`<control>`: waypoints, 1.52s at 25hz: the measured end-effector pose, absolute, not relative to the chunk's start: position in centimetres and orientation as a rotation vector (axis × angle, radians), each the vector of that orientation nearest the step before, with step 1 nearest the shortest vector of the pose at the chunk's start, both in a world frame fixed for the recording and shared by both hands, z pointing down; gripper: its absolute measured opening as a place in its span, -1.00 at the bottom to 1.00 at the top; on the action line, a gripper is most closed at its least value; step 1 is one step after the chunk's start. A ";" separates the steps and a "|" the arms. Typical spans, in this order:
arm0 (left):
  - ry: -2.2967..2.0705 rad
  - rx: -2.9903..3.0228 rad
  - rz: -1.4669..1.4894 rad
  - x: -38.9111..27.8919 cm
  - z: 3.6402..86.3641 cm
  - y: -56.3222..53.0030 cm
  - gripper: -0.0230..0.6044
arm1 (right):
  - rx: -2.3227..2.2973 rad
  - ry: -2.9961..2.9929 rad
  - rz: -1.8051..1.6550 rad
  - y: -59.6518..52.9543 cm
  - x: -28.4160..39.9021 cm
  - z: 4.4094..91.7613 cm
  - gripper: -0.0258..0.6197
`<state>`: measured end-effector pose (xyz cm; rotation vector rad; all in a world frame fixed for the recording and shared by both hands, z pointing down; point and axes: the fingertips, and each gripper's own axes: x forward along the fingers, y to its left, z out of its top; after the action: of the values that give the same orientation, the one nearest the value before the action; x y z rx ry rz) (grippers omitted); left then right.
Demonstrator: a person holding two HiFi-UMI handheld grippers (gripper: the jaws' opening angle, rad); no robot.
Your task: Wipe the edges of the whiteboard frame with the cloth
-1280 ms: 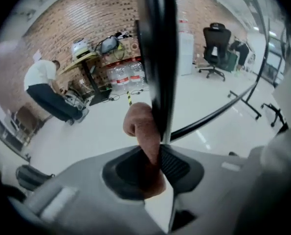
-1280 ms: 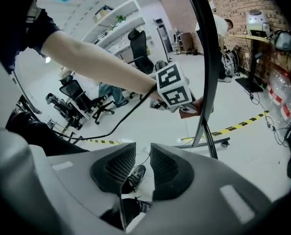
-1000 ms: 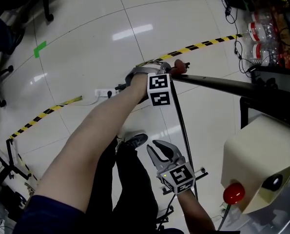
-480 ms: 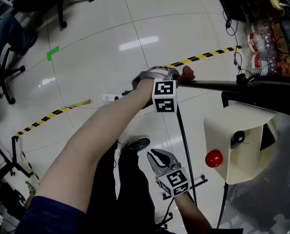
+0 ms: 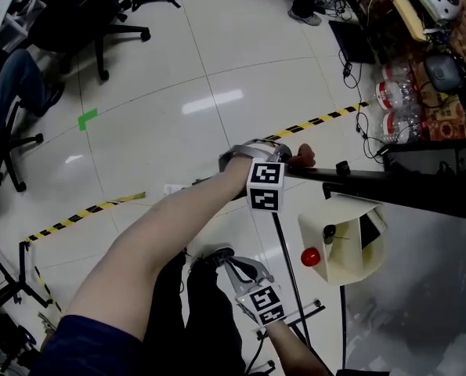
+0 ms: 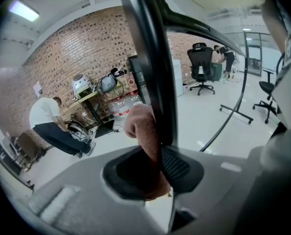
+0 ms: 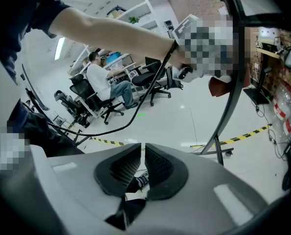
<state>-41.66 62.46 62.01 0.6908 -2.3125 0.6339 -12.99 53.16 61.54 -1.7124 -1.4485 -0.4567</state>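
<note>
My left gripper (image 5: 283, 161) is up at the black whiteboard frame (image 5: 389, 186), shut on a reddish-brown cloth (image 5: 303, 158). In the left gripper view the cloth (image 6: 144, 131) stands up between the jaws and lies against the dark frame bar (image 6: 152, 58). My right gripper (image 5: 234, 268) hangs low near my legs, apart from the frame. Its jaws (image 7: 142, 163) are closing to a narrow slit with nothing between them.
A beige box with a red button (image 5: 342, 237) sits just under the frame. The stand's thin black pole (image 5: 289, 249) runs down past my right gripper. Yellow-black tape (image 5: 326, 120) crosses the floor. Office chairs (image 5: 99, 22) stand at the back left; bottles and cables (image 5: 397, 100) lie at the right.
The right gripper's jaws have drawn together from wide apart and it sits lower in view. The left gripper still holds the cloth at the frame. The view has shifted, the beige box sliding left.
</note>
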 end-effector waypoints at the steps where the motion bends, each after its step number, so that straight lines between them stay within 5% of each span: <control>1: -2.316 0.699 0.636 -41.7 61.4 62.4 -0.66 | -1.719 -1.448 -0.467 53.4 -12.9 61.0 -0.83; 20: -2.261 0.831 0.700 -38.5 52.3 62.3 -0.66 | -1.740 -1.615 -0.626 56.8 -13.7 52.8 -0.84; 27: -2.200 0.827 -0.166 -38.0 49.0 61.8 -0.66 | -1.714 -1.685 -0.541 58.2 -14.0 48.9 -0.85; 35: -2.269 0.814 -0.116 -38.5 46.1 62.8 -0.66 | -1.652 -1.775 -0.509 57.7 -15.7 46.2 -0.86; 38: -2.339 0.756 0.139 -39.7 44.3 63.9 -0.66 | -1.633 -1.800 -0.485 57.7 -16.3 45.8 -0.86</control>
<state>-39.65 63.92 44.29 0.7562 -2.3387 0.1392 -16.33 57.75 45.77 -1.6329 -1.8003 -0.4855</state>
